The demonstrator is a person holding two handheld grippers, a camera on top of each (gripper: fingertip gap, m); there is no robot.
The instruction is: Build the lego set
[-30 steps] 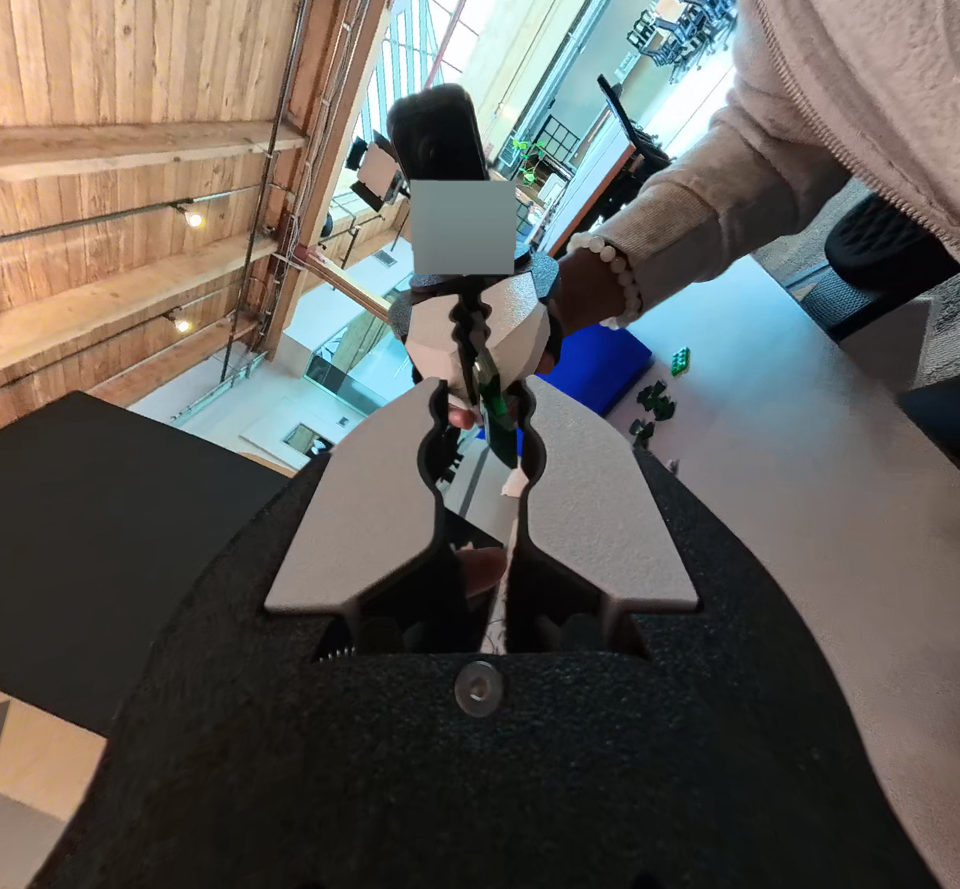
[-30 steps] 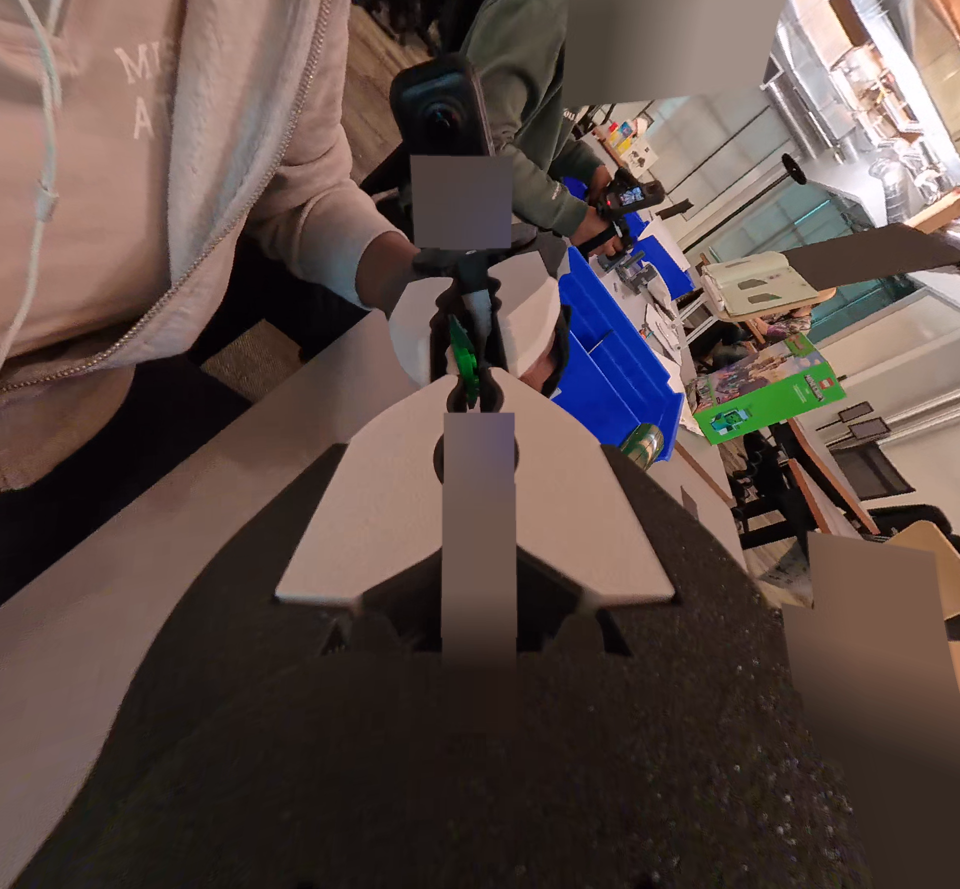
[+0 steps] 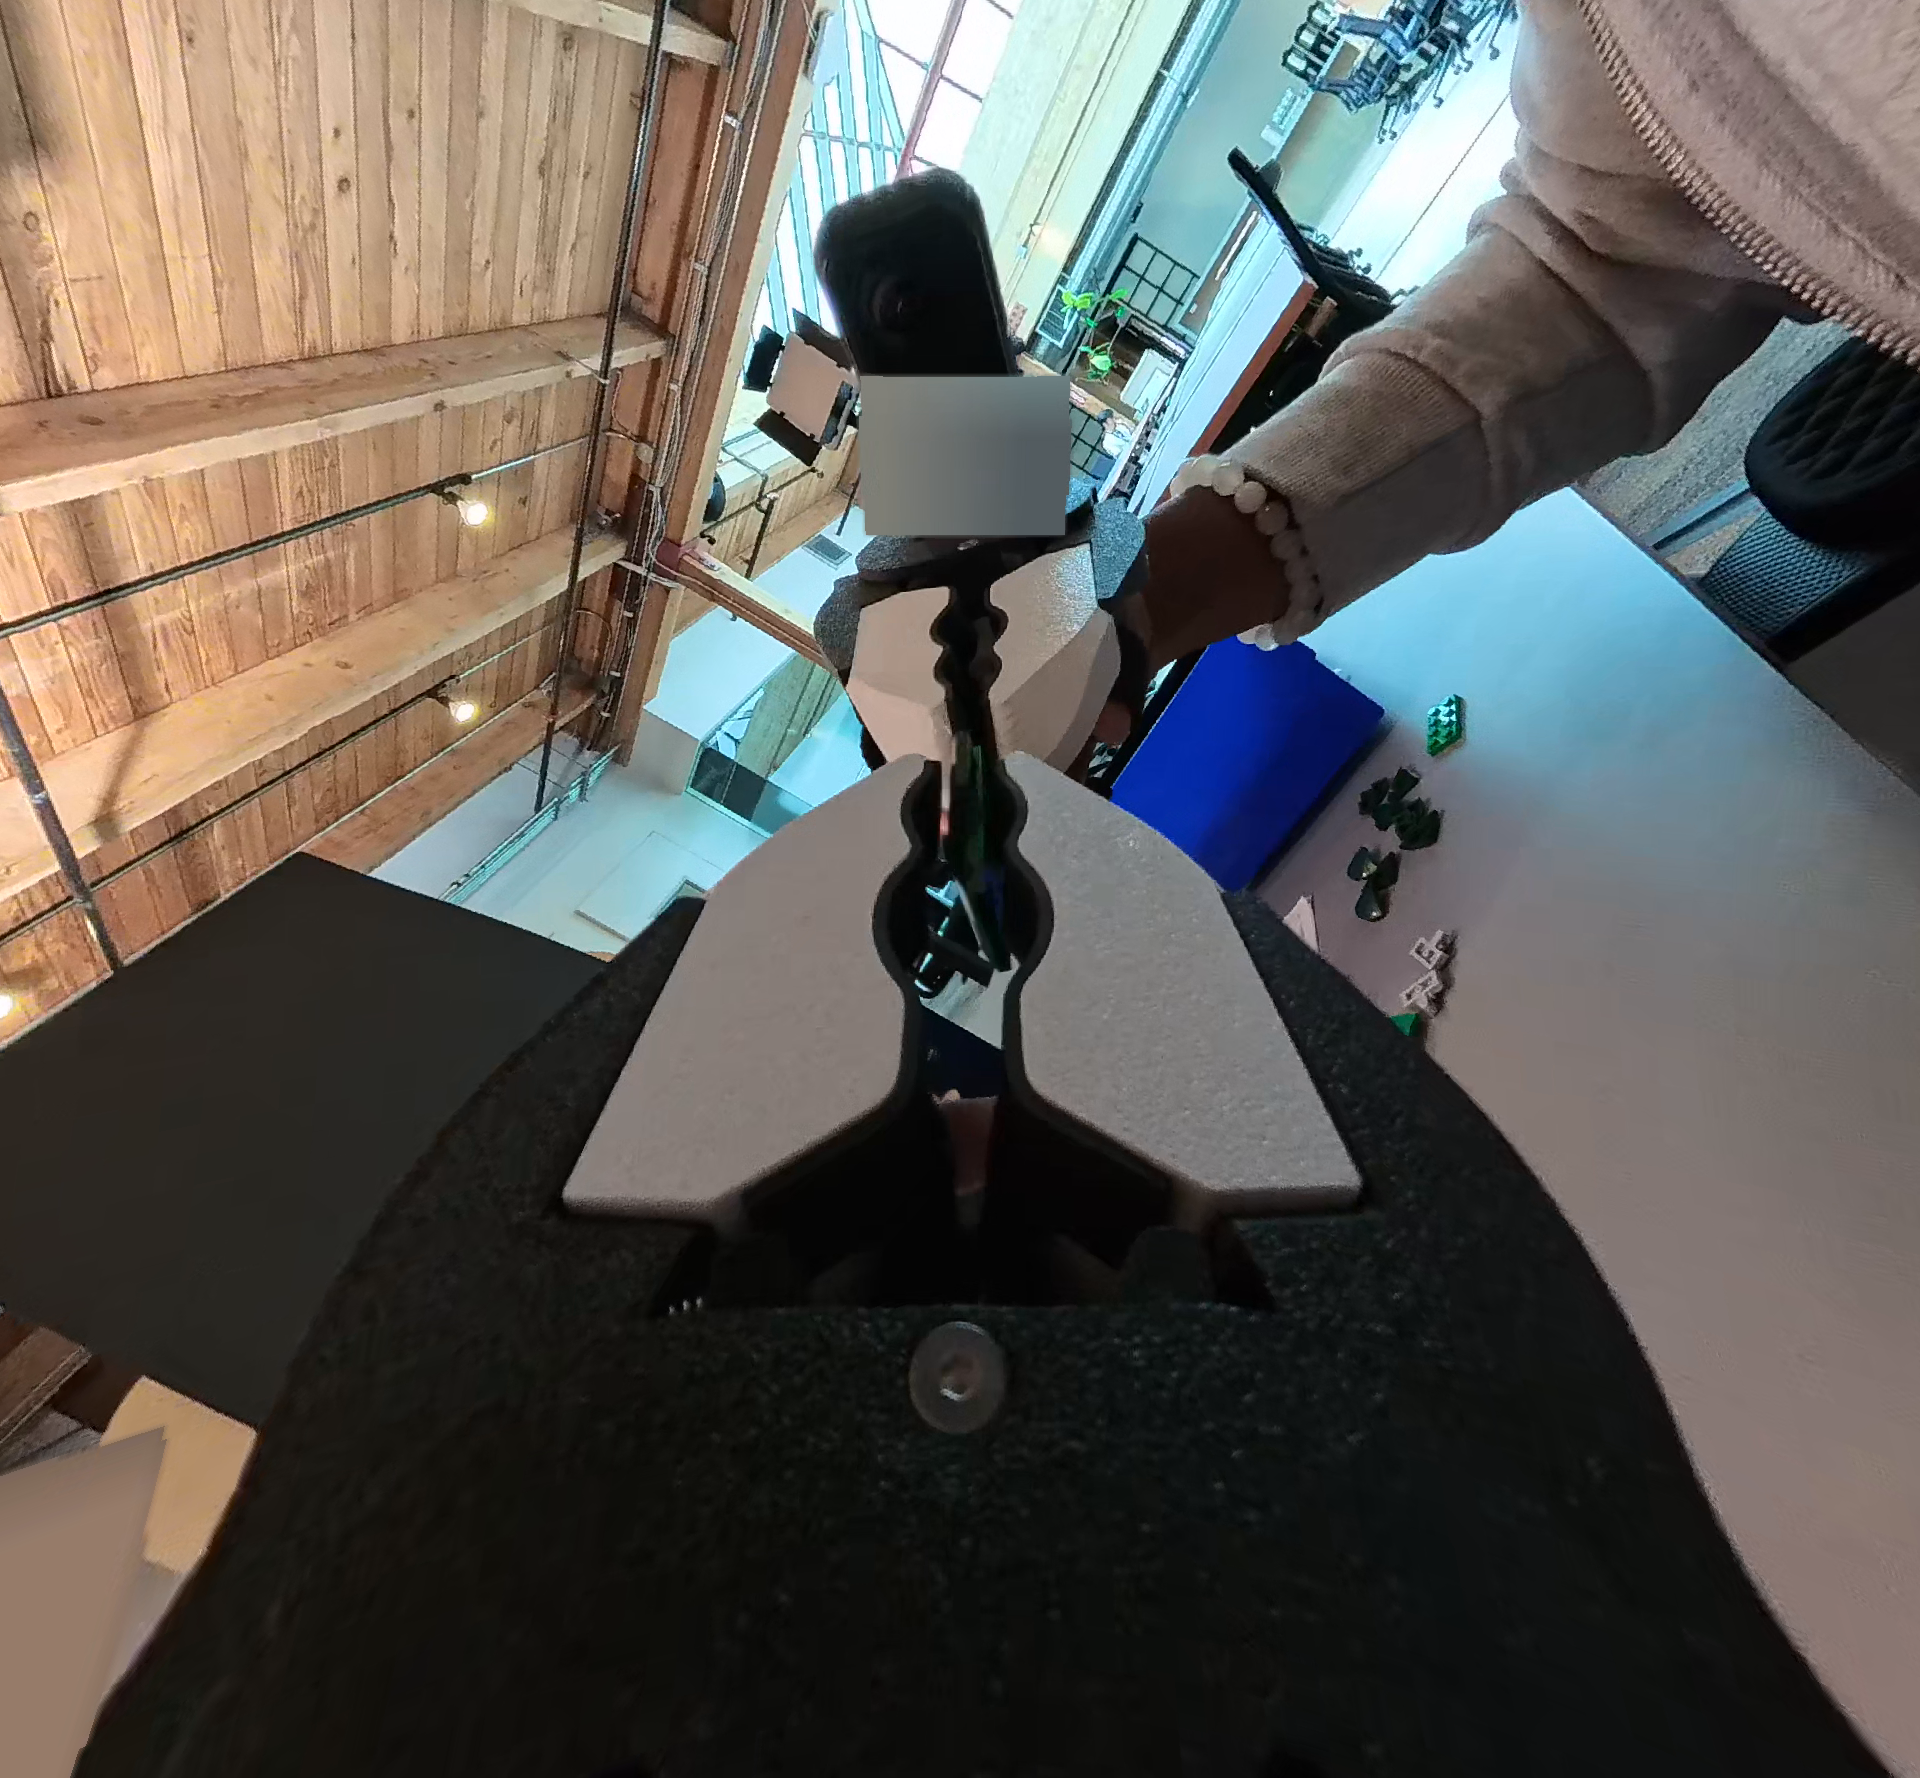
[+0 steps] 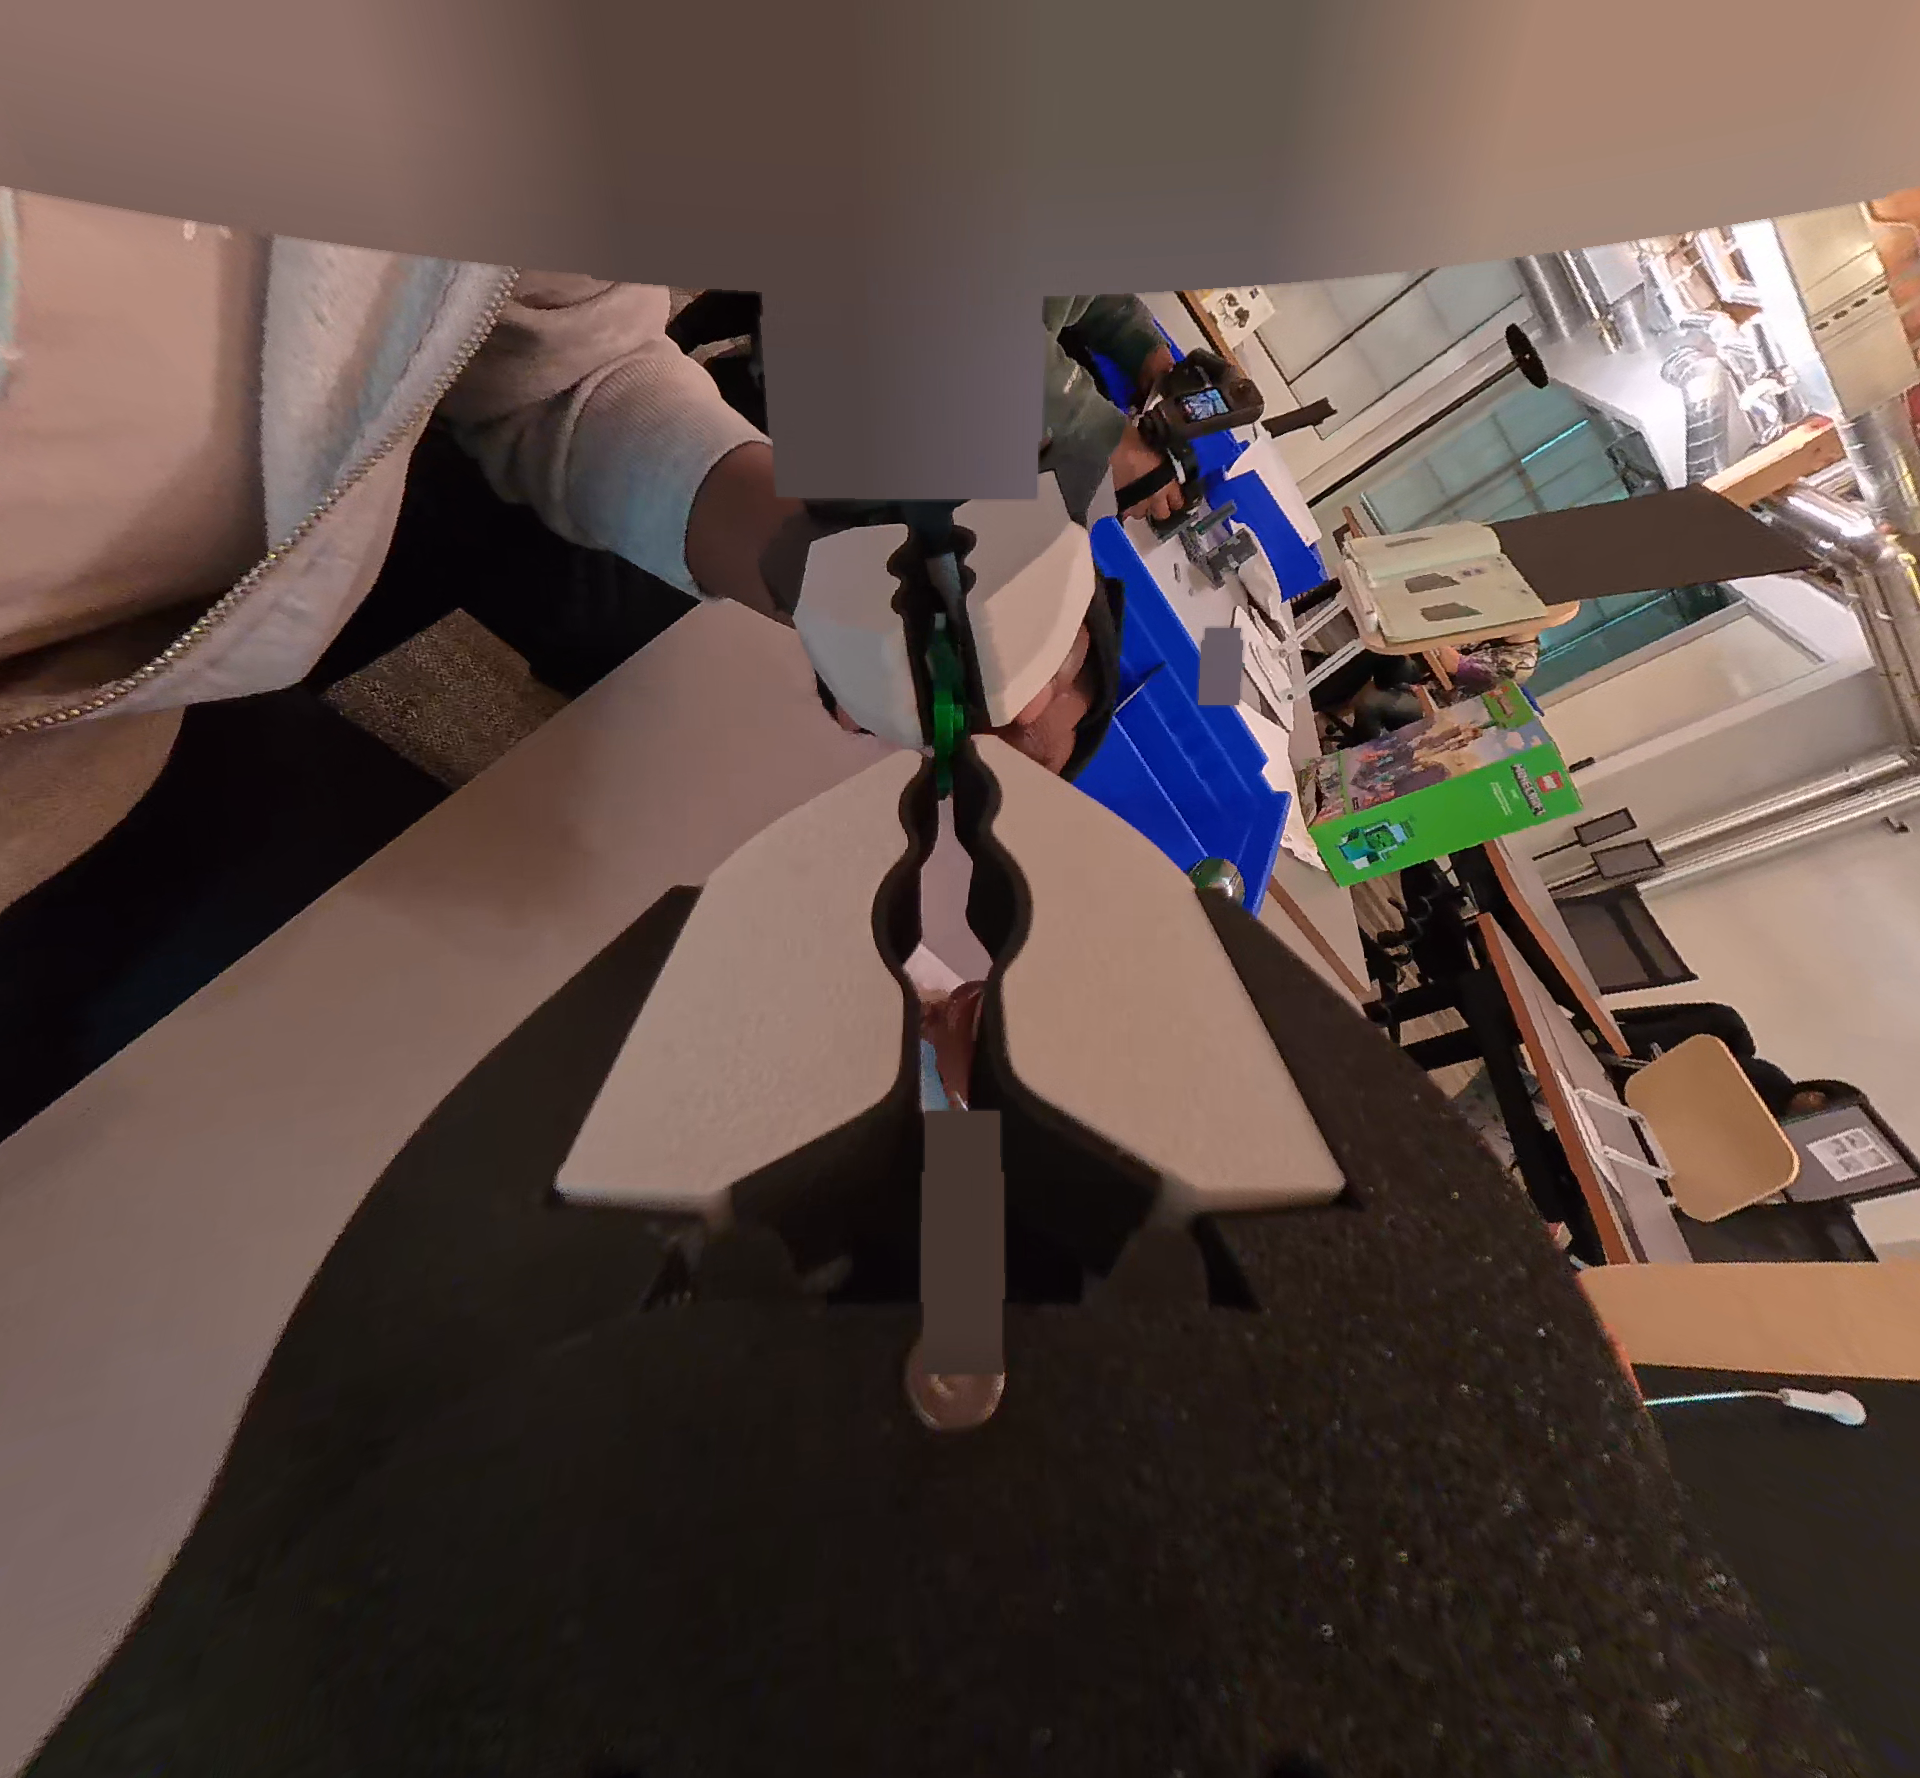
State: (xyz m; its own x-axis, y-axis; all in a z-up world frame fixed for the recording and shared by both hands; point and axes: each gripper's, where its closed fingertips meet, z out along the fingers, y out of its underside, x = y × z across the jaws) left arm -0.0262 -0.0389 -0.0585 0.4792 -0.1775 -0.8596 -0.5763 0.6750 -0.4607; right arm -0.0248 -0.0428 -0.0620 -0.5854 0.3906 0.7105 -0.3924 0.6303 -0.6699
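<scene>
Both grippers are held in the air, tip to tip, above the white table [image 3: 1662, 897]. In the left wrist view my left gripper [image 3: 964, 778] is shut on a dark green and black lego assembly [image 3: 971, 861] that sits between its fingers. The right gripper [image 3: 961, 726] faces it, with its jaws closed on the far end of the same assembly. In the right wrist view my right gripper [image 4: 948, 778] is nearly closed, and a bright green lego piece [image 4: 945, 710] reaches from its tips into the left gripper [image 4: 940, 632] opposite.
Loose dark green lego pieces [image 3: 1392, 819], a green plate [image 3: 1446, 726] and small white pieces [image 3: 1429, 965] lie on the table beside a blue bin [image 3: 1247, 752]. The right wrist view shows blue bins [image 4: 1174, 741], a green lego box [image 4: 1444, 793] and another person's hand with a gripper [image 4: 1195, 419]. Only a small space, under 4 cm, lies between the two pairs of fingers.
My left gripper's jaws have closed in on the assembly. The two grippers have come closer together, tip to tip, and both views have tilted.
</scene>
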